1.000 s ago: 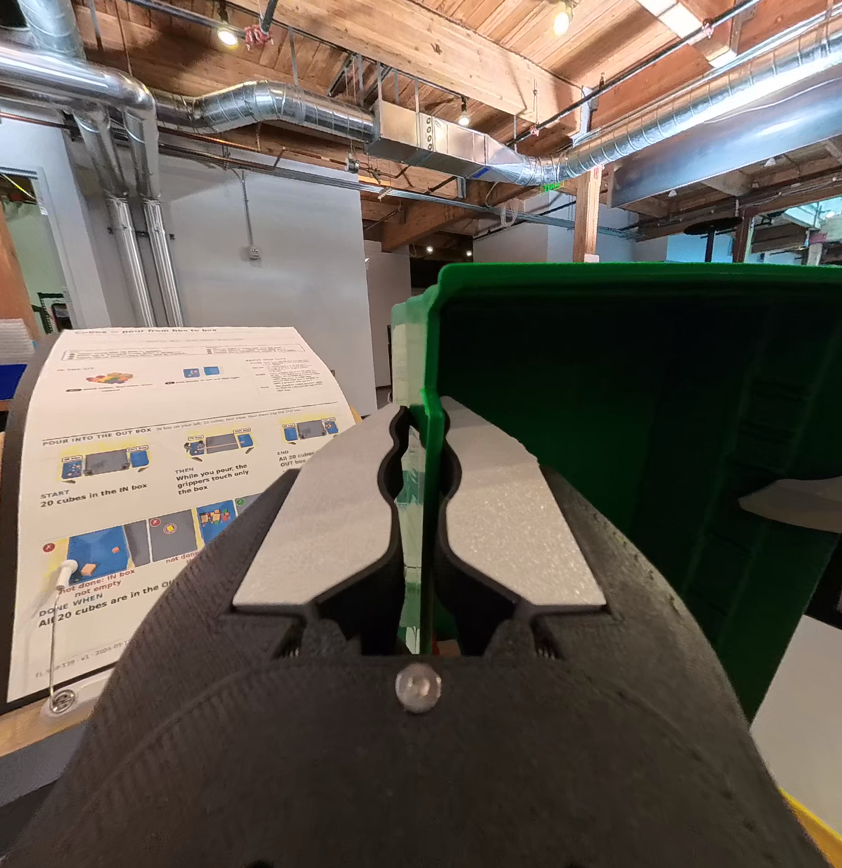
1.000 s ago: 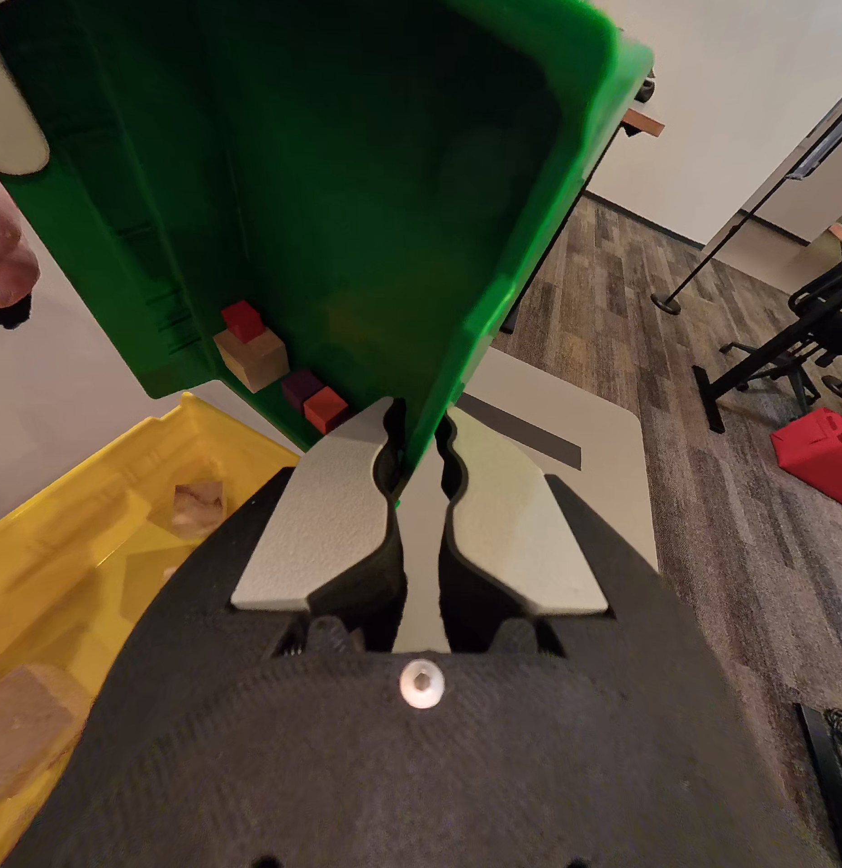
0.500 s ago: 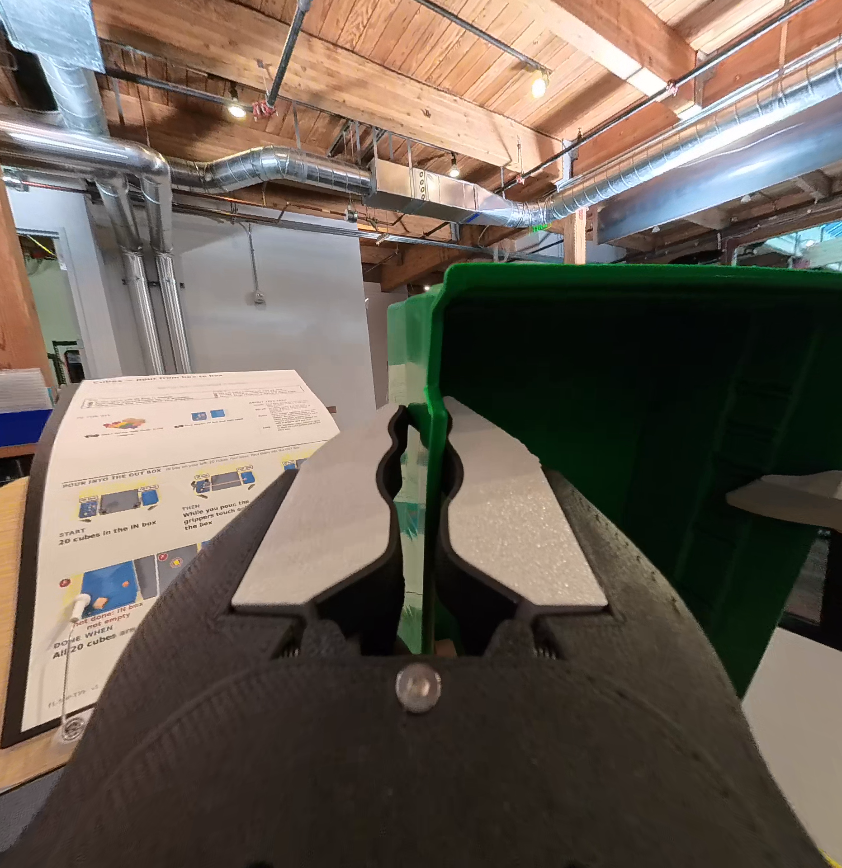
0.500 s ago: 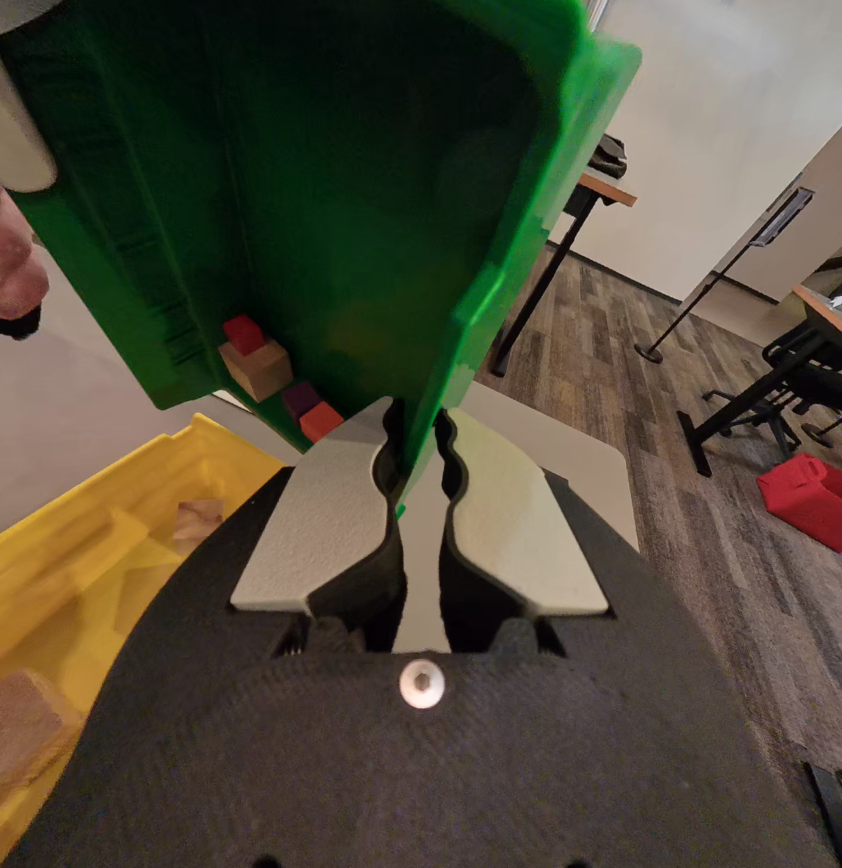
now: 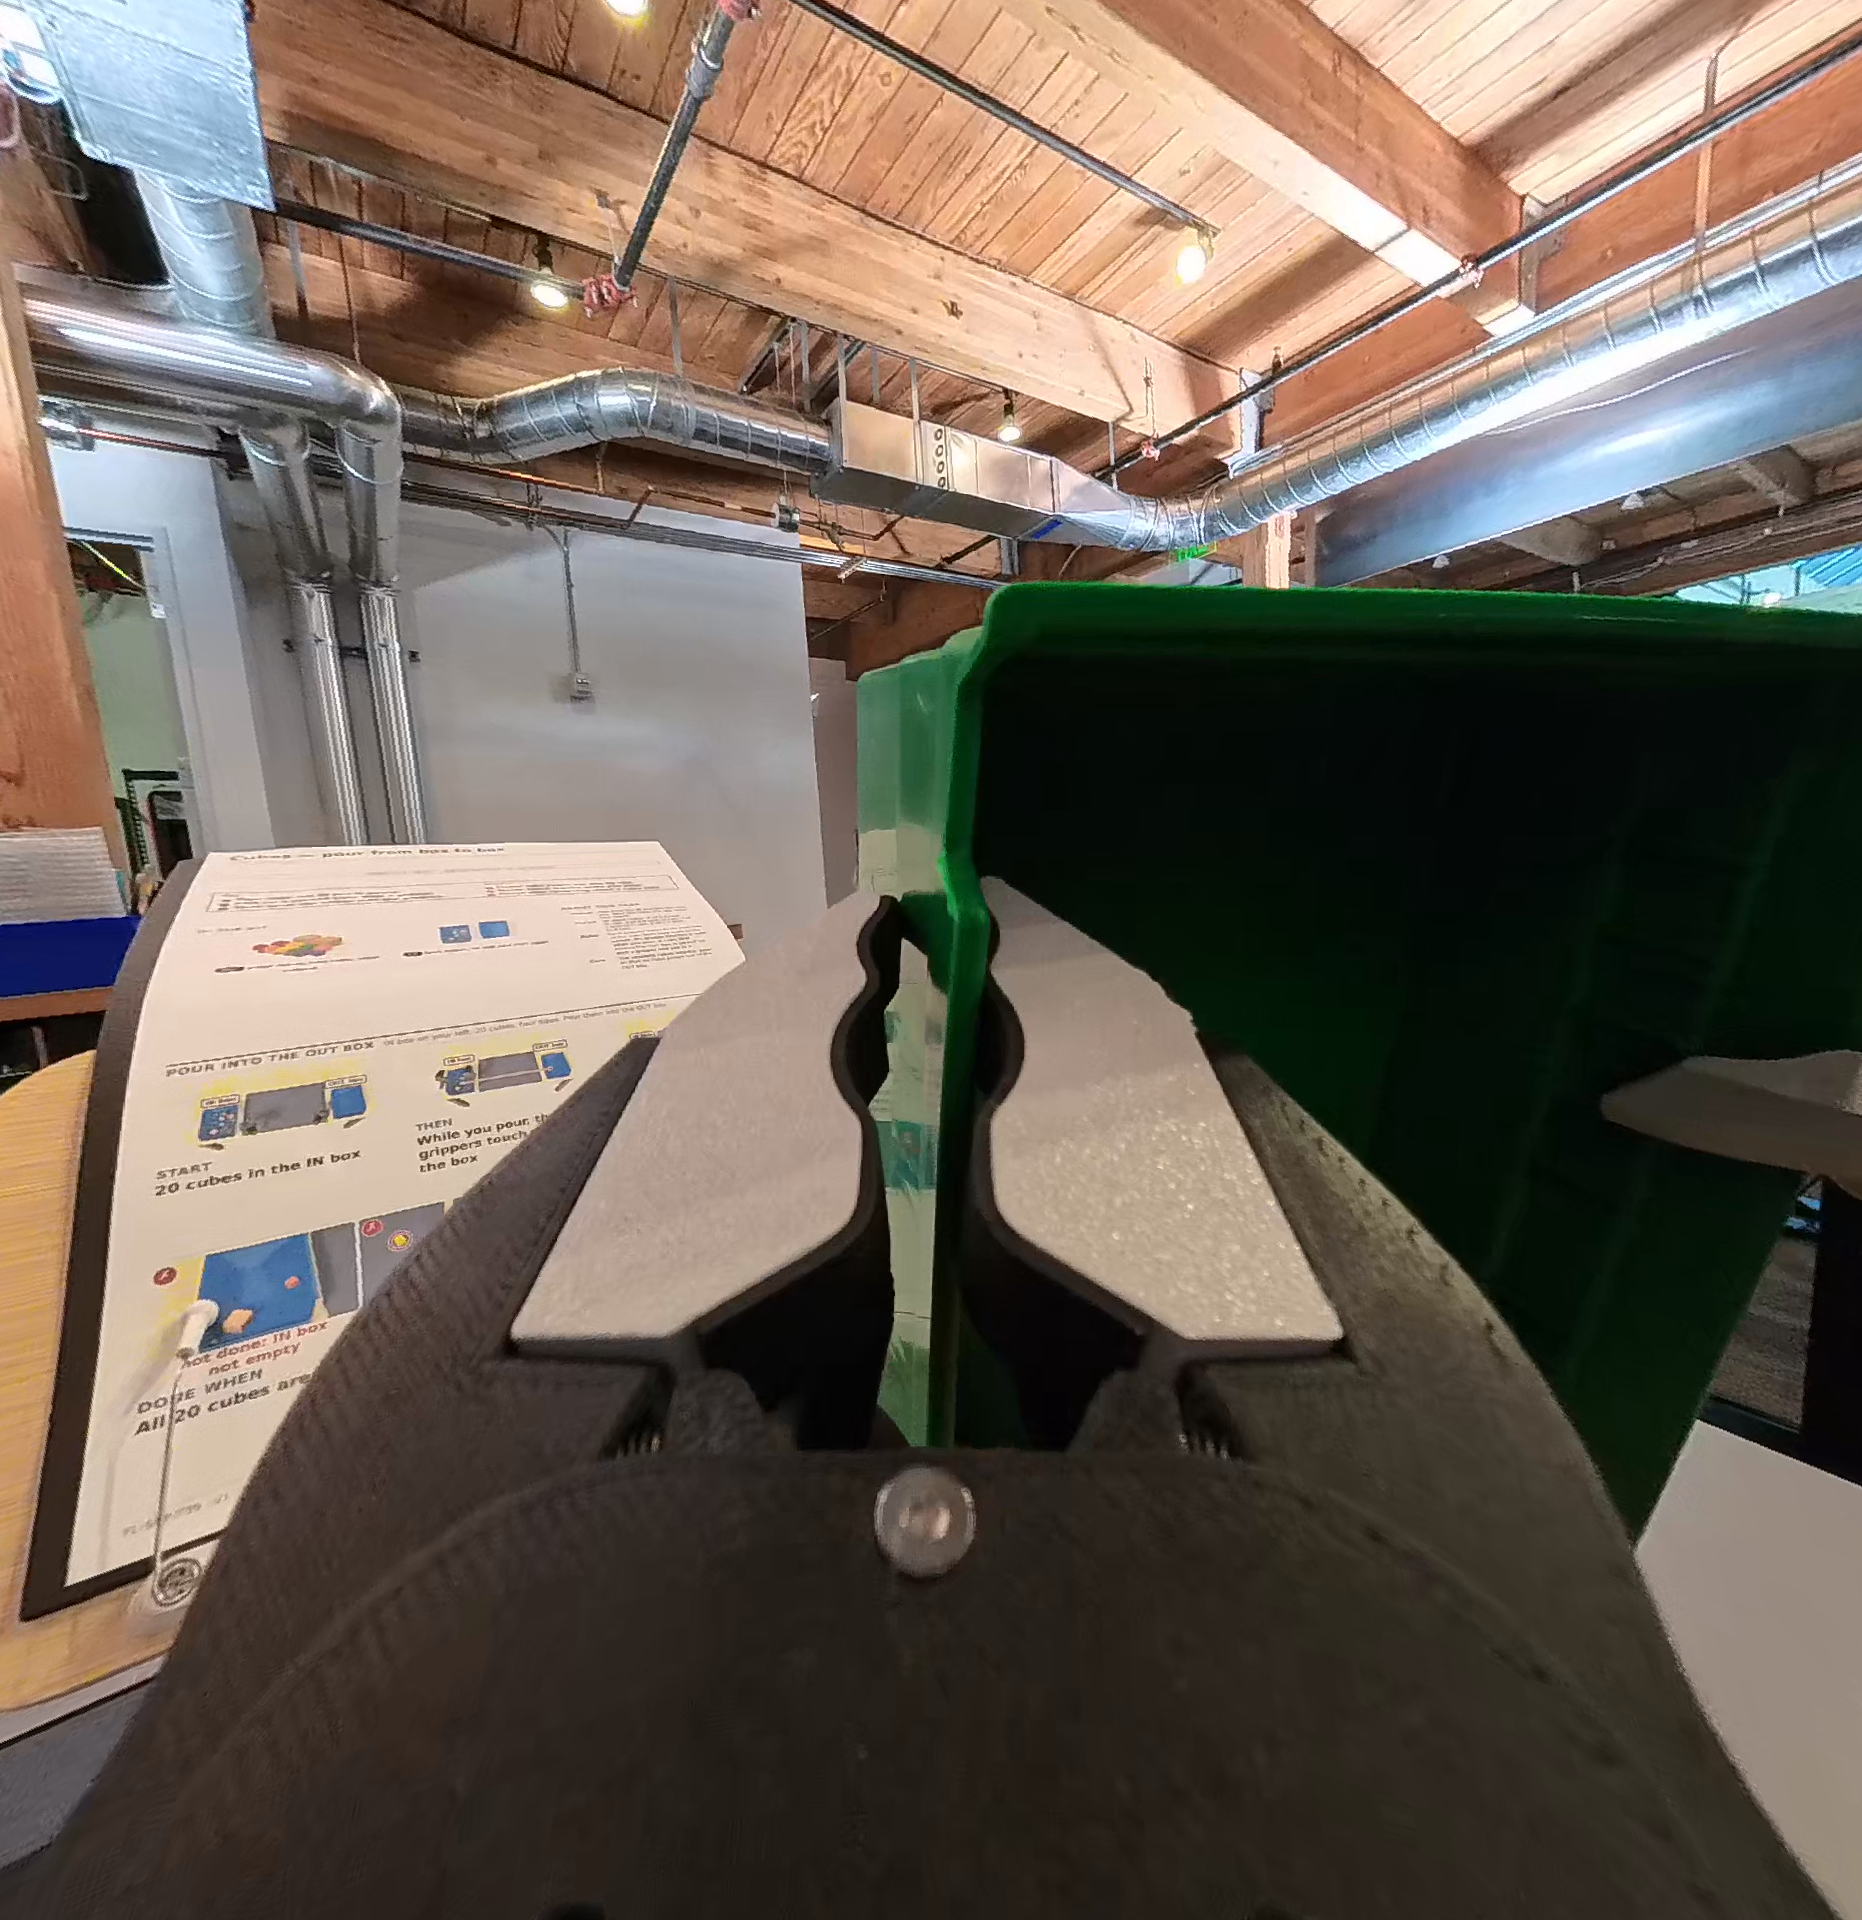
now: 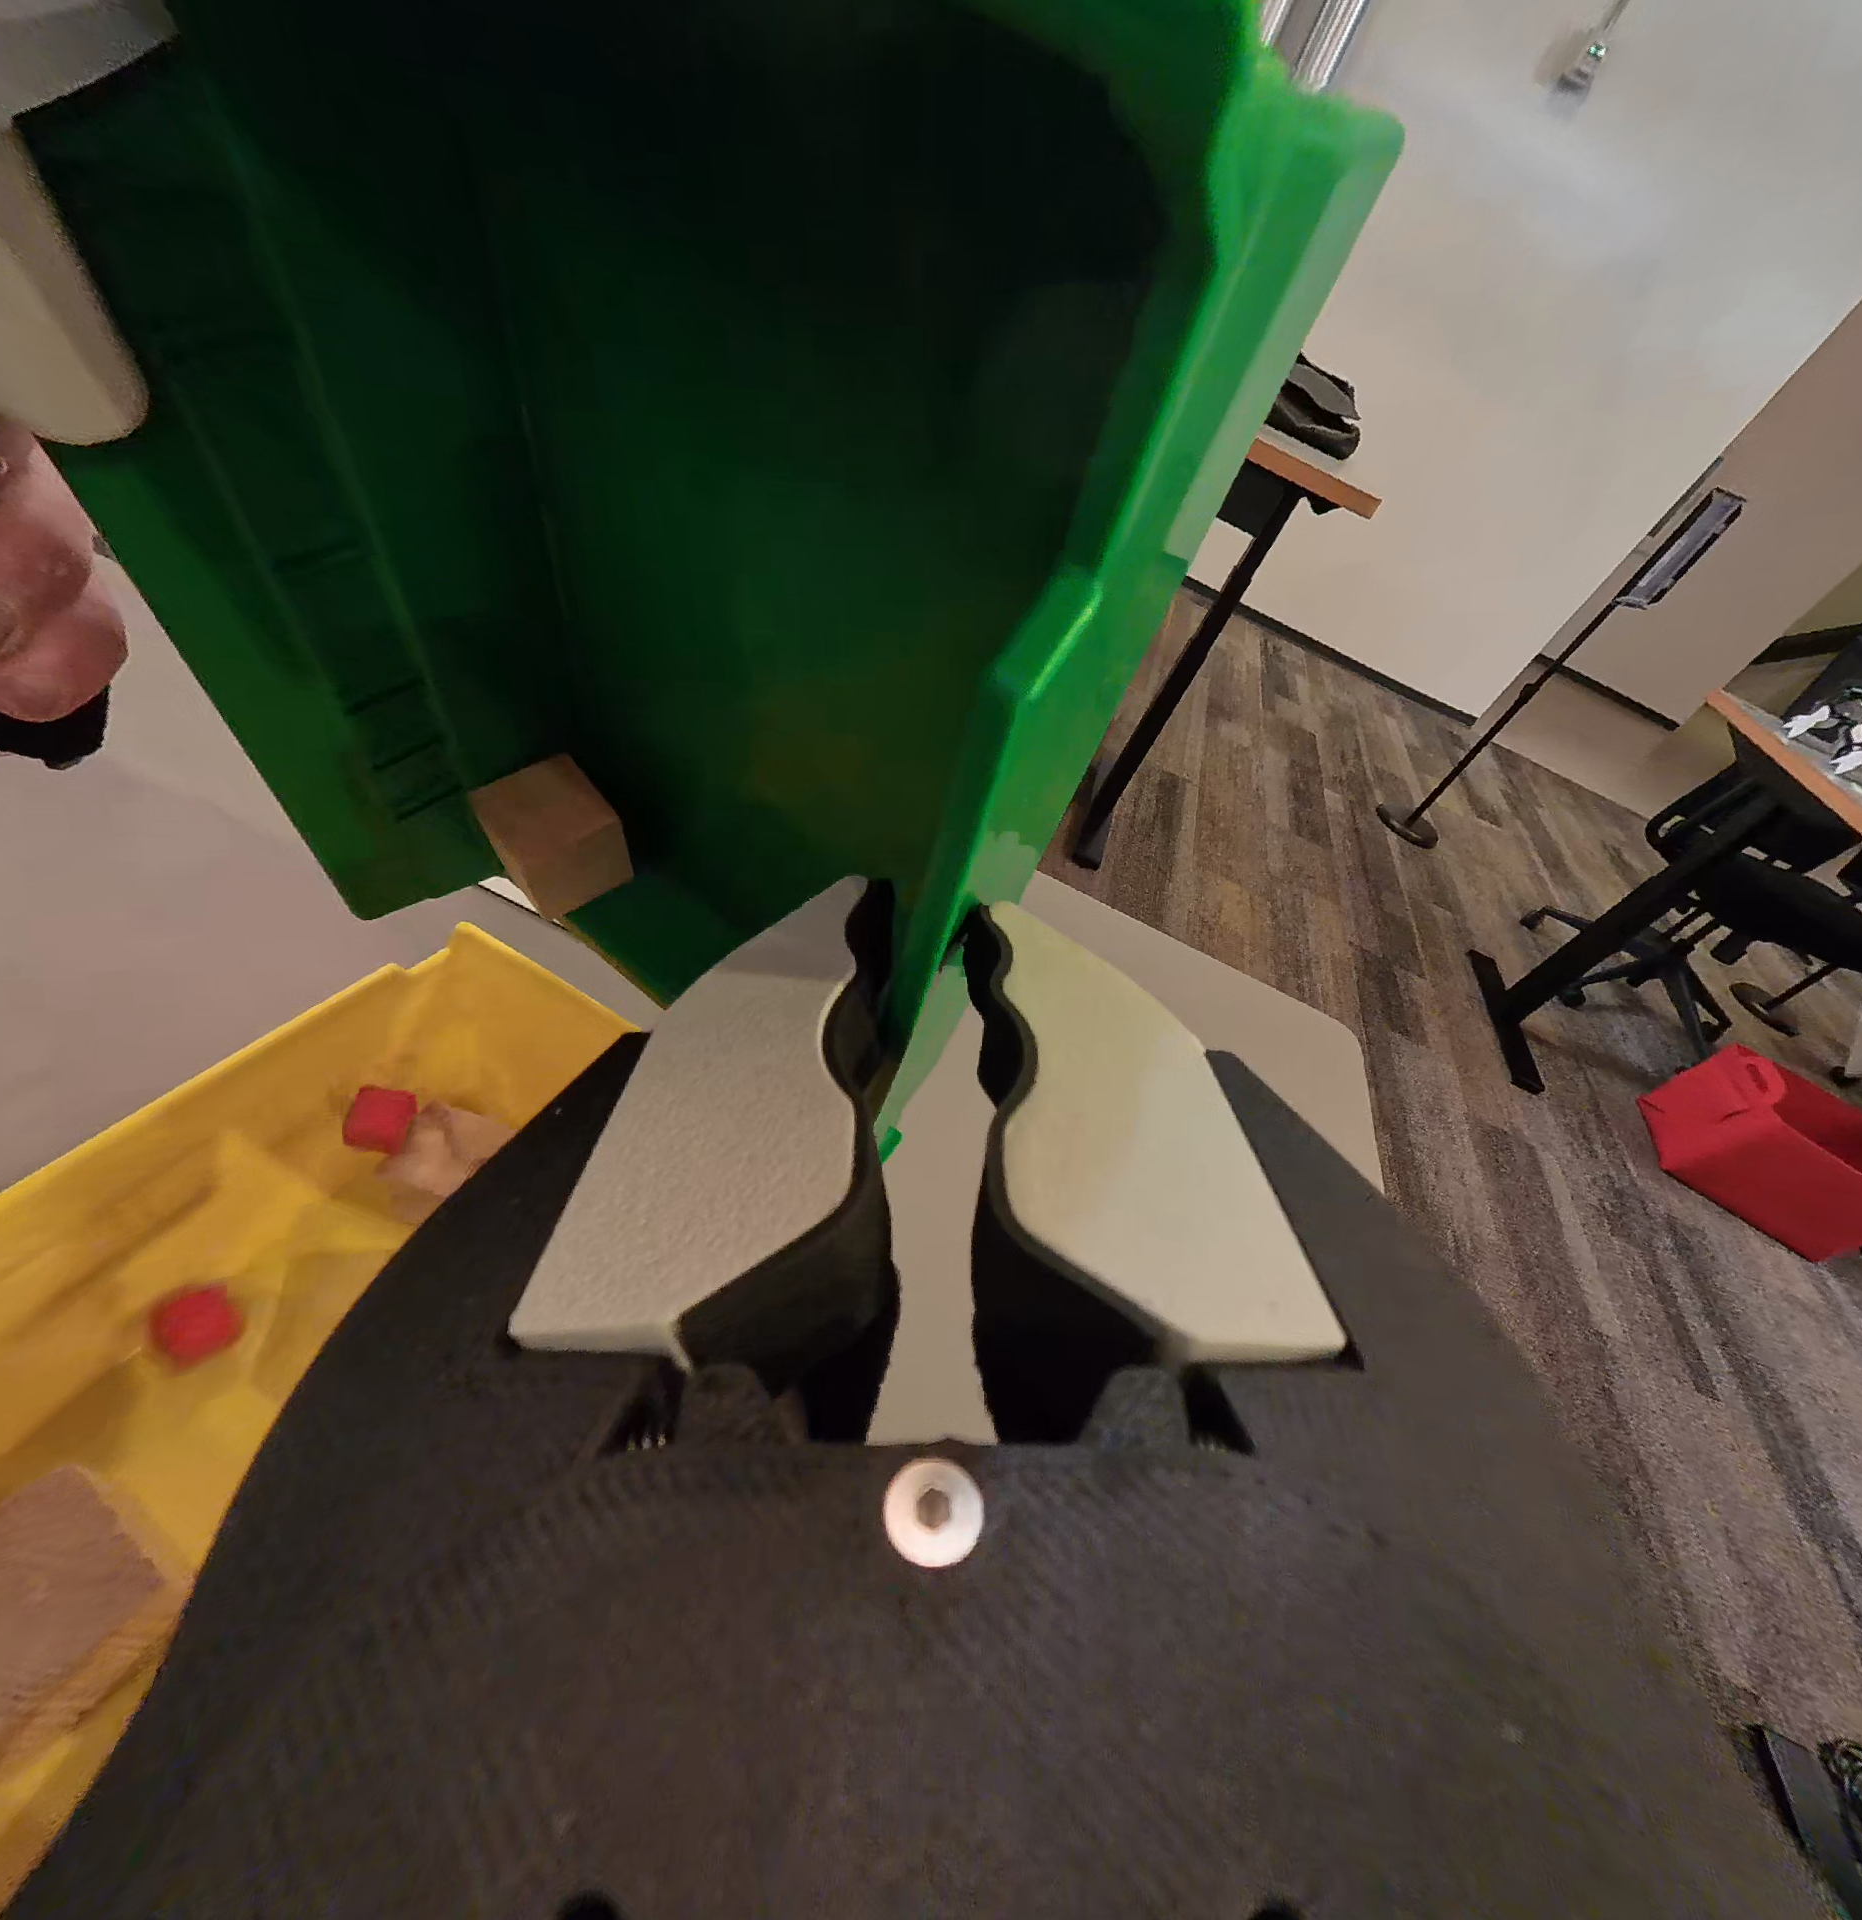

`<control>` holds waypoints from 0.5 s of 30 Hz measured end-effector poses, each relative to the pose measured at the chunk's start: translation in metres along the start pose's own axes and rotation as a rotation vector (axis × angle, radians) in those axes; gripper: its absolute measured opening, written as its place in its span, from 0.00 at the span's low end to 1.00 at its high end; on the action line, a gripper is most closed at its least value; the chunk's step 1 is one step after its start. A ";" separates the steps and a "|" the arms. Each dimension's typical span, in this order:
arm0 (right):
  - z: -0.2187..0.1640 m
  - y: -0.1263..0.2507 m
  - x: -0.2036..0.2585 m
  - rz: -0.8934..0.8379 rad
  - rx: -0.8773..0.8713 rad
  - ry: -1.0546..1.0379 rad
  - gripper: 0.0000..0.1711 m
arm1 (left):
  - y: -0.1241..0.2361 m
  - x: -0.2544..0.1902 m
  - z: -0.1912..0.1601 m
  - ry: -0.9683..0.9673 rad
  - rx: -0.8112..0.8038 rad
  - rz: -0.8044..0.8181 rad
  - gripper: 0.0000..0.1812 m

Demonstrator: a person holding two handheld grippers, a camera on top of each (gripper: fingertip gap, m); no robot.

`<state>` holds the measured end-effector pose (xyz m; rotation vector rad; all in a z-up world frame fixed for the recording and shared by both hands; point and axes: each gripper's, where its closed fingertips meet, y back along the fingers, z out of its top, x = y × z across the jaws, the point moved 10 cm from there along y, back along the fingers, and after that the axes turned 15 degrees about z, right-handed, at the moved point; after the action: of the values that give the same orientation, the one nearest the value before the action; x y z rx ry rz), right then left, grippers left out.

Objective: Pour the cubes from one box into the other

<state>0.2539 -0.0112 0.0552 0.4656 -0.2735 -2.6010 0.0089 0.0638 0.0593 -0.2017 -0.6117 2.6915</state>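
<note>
Plastic wall fills my left claw (image 5: pixel 937 935): its jaws are clamped on the green box (image 5: pixel 1426 935) rim, so I hold the box tipped up.

Right claw (image 6: pixel 922 925) clamps the opposite rim; beyond its tips one wooden cube (image 6: pixel 553 831) sits at the low lip, above the yellow box (image 6: pixel 283 1039) with fallen cubes (image 6: pixel 378 1118).

Converted loft office or lab; timber ceiling (image 5: pixel 906 187), exposed ducts (image 5: pixel 636 410), desks (image 6: pixel 1311 483), office chair (image 6: pixel 1779 914)

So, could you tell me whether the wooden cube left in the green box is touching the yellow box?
Apart. The right wrist view shows the wooden cube resting at the tipped green box's lower edge, with bare table between it and the yellow box rim below.
</note>
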 end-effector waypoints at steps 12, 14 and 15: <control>0.026 -0.005 0.012 0.065 0.019 0.048 0.08 | -0.006 0.018 0.025 0.021 0.040 0.062 0.05; 0.030 -0.008 0.014 0.118 0.030 0.013 0.09 | -0.007 0.022 0.029 0.035 0.059 0.086 0.04; 0.032 -0.008 0.015 0.144 0.018 0.000 0.10 | -0.008 0.026 0.030 0.051 0.081 0.093 0.04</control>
<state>0.2256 -0.0080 0.0783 0.4357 -0.3186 -2.4598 -0.0187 0.0691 0.0889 -0.2821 -0.4891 2.7844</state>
